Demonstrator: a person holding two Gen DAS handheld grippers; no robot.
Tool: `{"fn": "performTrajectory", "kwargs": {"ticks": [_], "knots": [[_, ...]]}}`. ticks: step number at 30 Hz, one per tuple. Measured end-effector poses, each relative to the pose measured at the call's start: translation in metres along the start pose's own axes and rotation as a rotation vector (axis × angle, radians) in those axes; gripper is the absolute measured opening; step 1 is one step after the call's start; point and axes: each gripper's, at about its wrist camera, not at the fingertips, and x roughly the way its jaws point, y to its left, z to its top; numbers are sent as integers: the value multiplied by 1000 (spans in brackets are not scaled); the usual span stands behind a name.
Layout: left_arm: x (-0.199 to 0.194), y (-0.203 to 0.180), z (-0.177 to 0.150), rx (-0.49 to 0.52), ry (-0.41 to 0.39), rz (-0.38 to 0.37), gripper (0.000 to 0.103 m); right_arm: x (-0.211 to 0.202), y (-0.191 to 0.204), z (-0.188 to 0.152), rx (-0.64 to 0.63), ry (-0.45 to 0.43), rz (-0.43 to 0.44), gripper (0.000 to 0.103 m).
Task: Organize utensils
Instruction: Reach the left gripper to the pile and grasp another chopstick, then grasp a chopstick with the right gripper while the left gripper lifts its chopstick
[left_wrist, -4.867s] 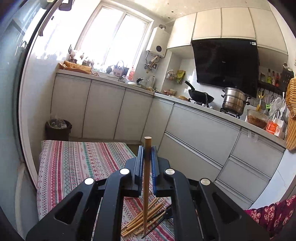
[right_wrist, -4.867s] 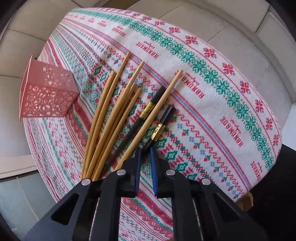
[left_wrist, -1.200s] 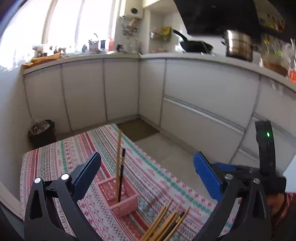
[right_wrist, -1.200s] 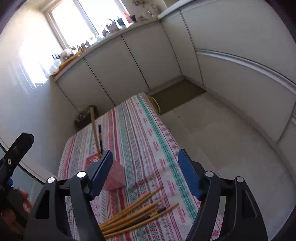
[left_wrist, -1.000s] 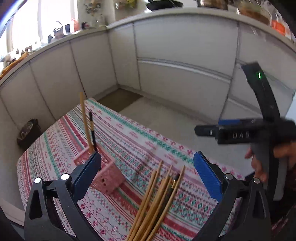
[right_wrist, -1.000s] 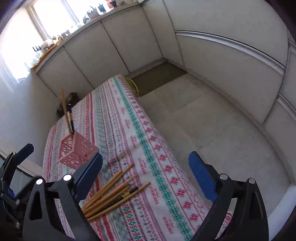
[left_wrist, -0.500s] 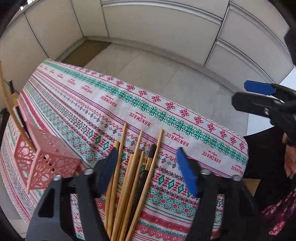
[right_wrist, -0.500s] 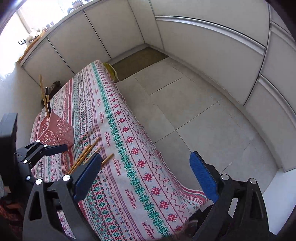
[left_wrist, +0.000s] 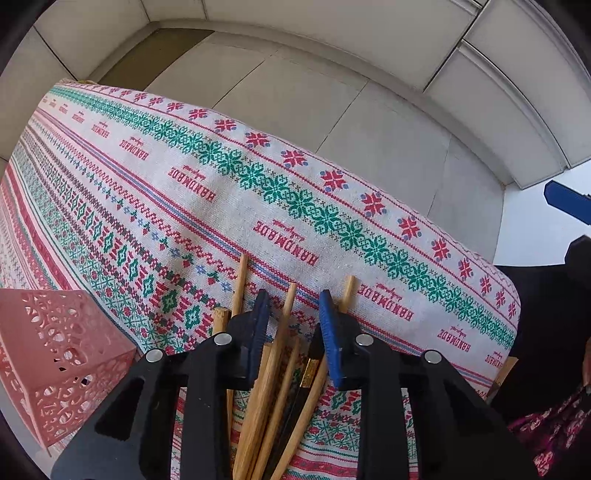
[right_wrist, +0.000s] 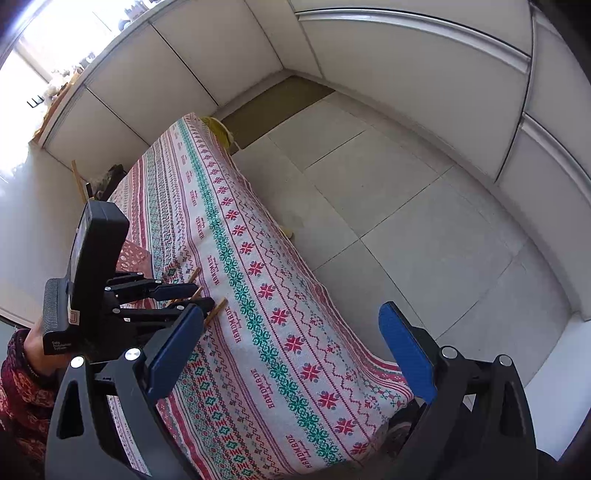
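Two chopsticks (right_wrist: 78, 180) upright, pink holder (left_wrist: 55, 354)

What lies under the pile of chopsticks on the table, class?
The chopsticks lie on a patterned tablecloth. The left gripper is closing over them, hiding part of the pile. The table itself cannot be seen: the cloth covers it.

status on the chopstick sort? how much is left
Done: two chopsticks already stand in the pink holder. In hand: the left gripper is down over the pile, jaws closing around a wooden chopstick, not yet gripped. The right gripper is open and empty. Left: about six in the chopstick pile on the tablecloth.
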Motion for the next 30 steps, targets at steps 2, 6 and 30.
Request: {"fn": "performTrajectory", "kwargs": {"ticks": [2, 6, 30], "knots": [[-2, 9, -5, -35, -16, 6, 8, 1, 3, -1, -6, 8, 7, 93], [-8, 23, -24, -90, -71, 35, 4, 7, 7, -2, 10, 39, 32, 93], [-203, 6, -215, -384, -795, 57, 4, 122, 98, 2, 281, 368, -106, 26]]}}
